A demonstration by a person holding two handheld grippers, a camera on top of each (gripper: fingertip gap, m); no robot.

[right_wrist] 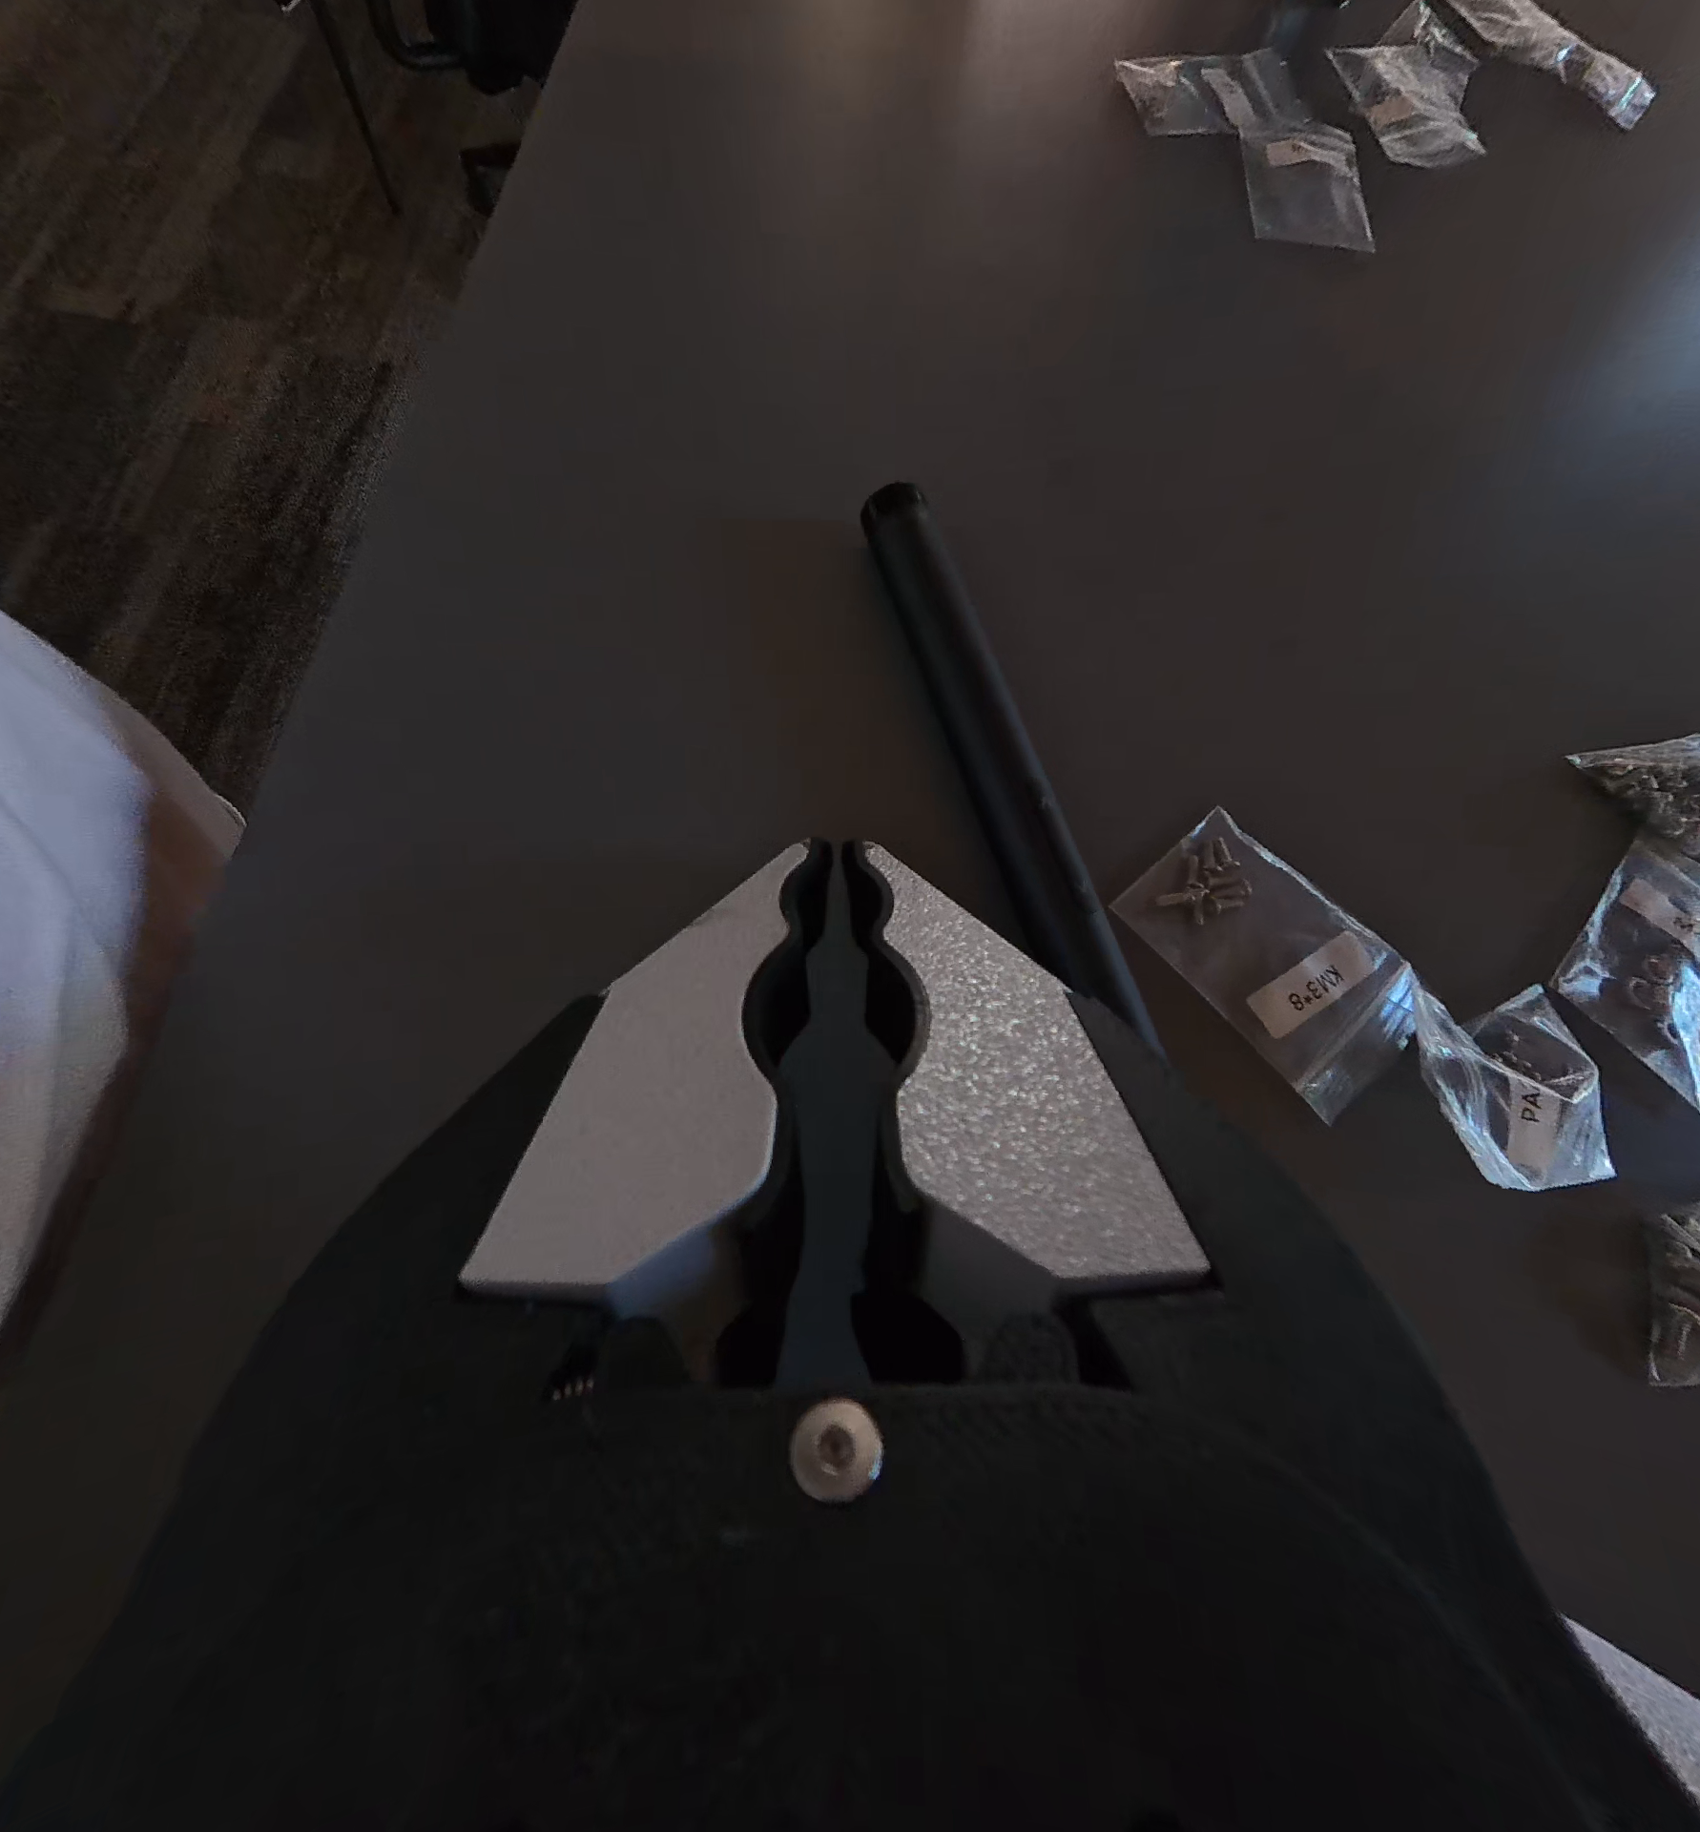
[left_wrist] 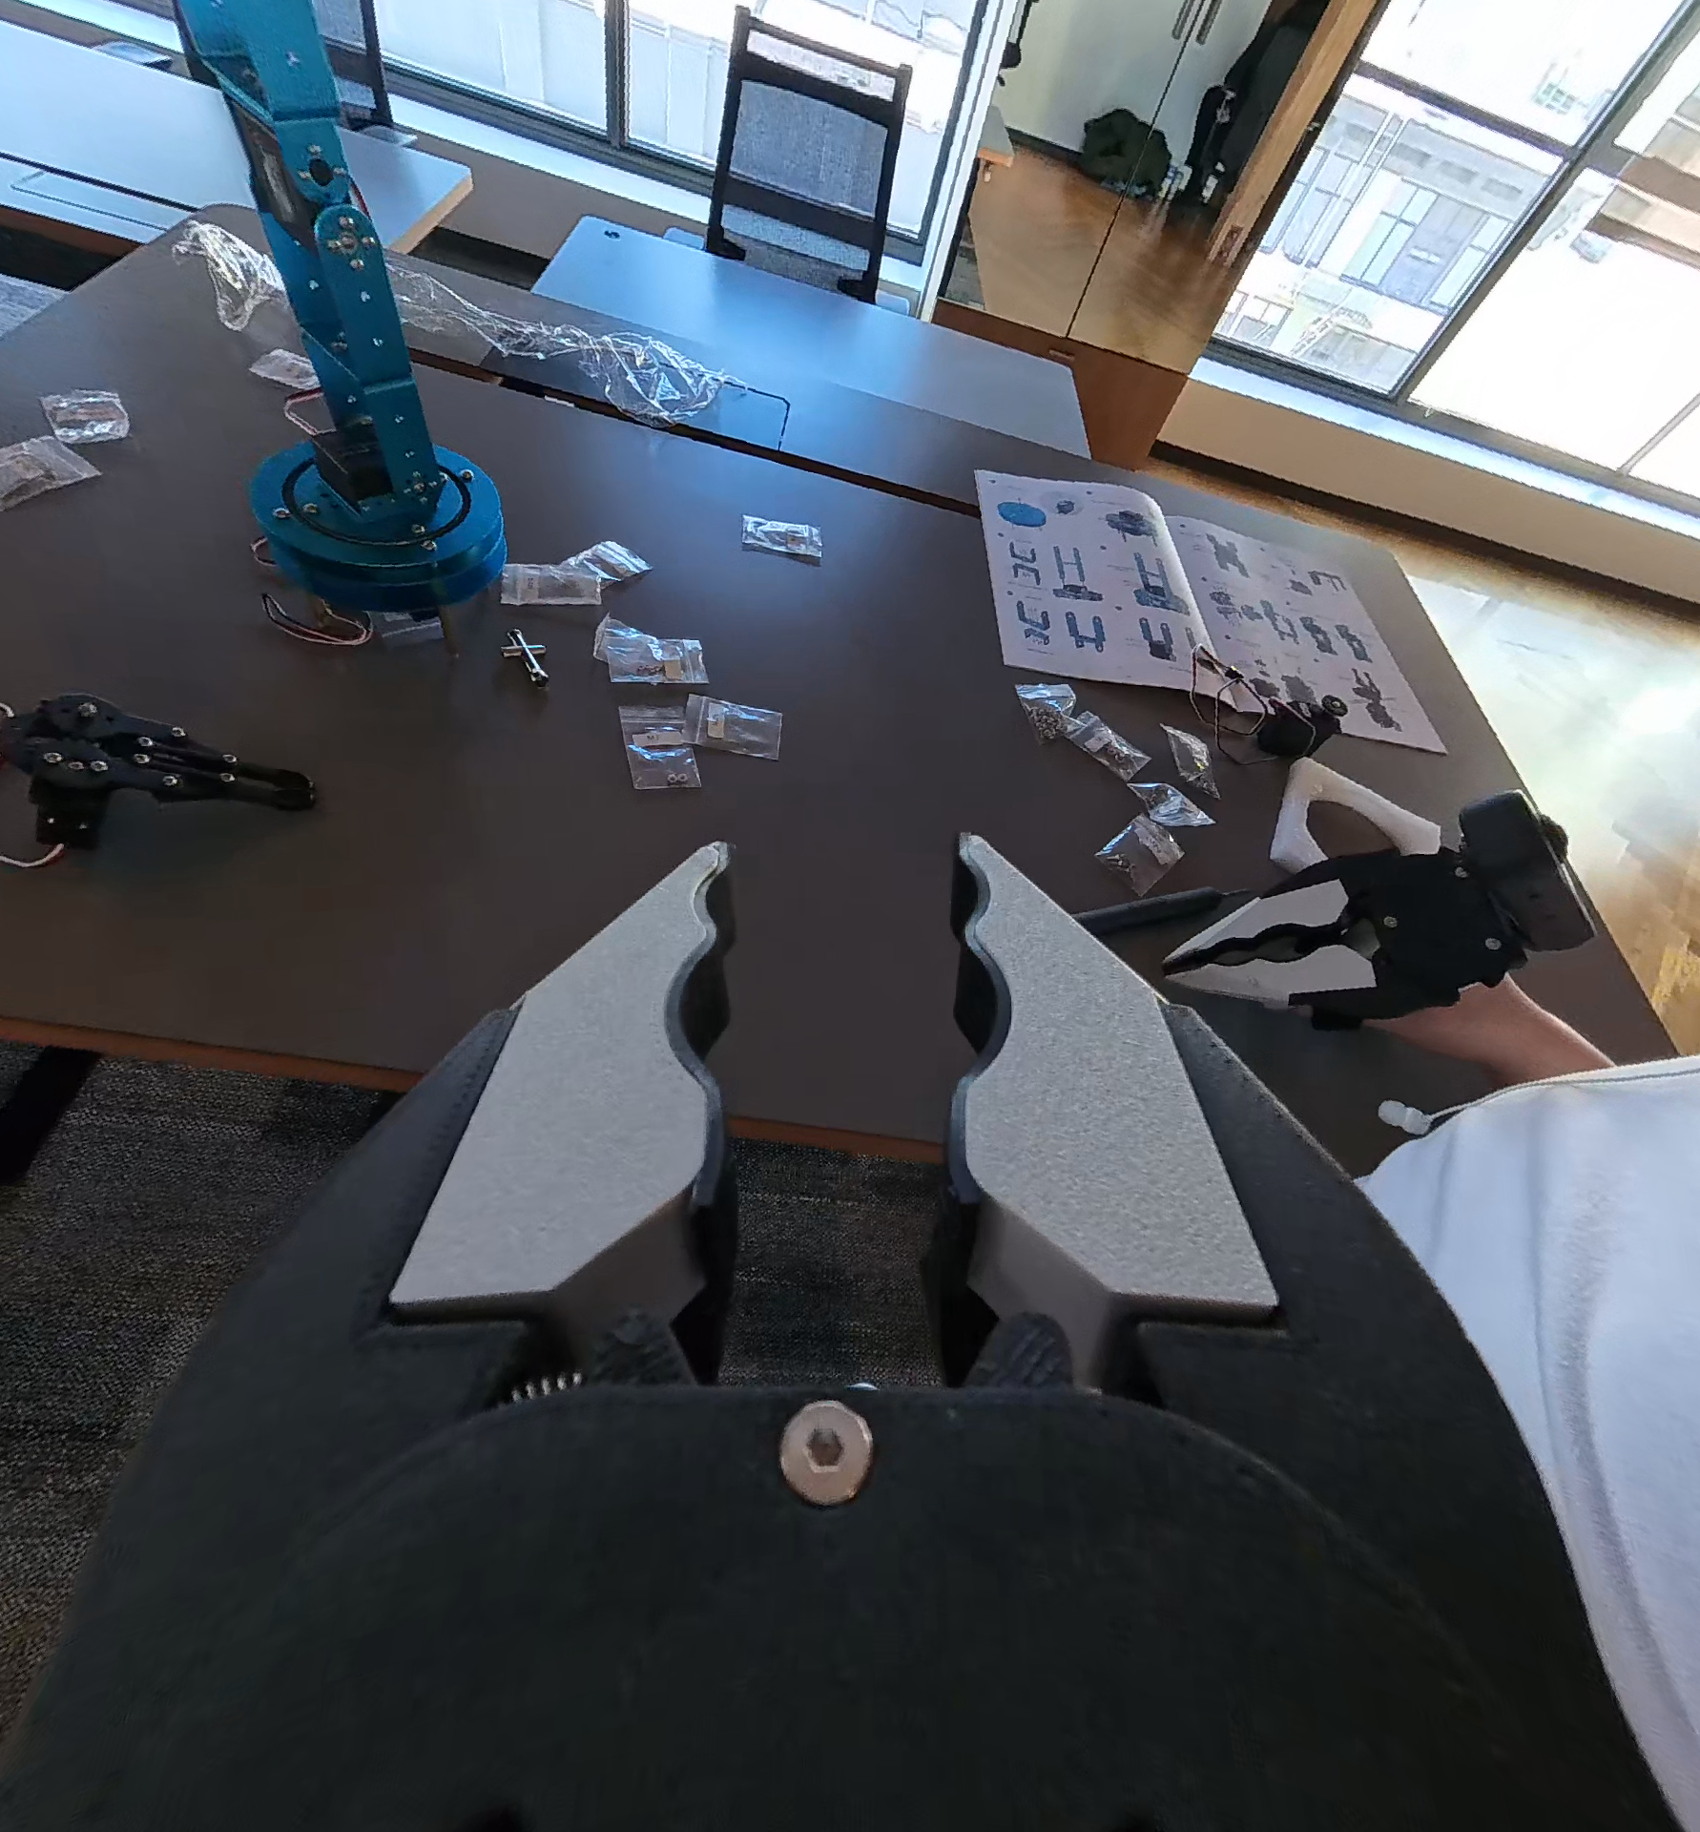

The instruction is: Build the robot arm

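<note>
Foremost, left gripper (left_wrist: 841, 858): fingers spread wide, nothing between them; held above the near edge of the dark table (left_wrist: 489, 892).
Right gripper (right_wrist: 838, 853): fingers closed tip to tip, gripping nothing; low over the table.
Black screwdriver-like tool (right_wrist: 985, 753): one; lying flat just beside the right gripper's right finger, pointed end hidden under the gripper body.
Screw bags (right_wrist: 1252, 962): five in the cluster right of the tool; further bags scattered mid-table and far left, total unclear.
Blue robot arm (left_wrist: 375, 496): one; upright on a round base, well apart from both grippers.
Black claw assembly (left_wrist: 132, 763): one; at the left side, wires attached.
Cross wrench (left_wrist: 524, 654): one.
Instruction booklet (left_wrist: 1173, 595): one; lying open.
White foam piece (left_wrist: 1342, 808): one; near the right gripper.
</note>
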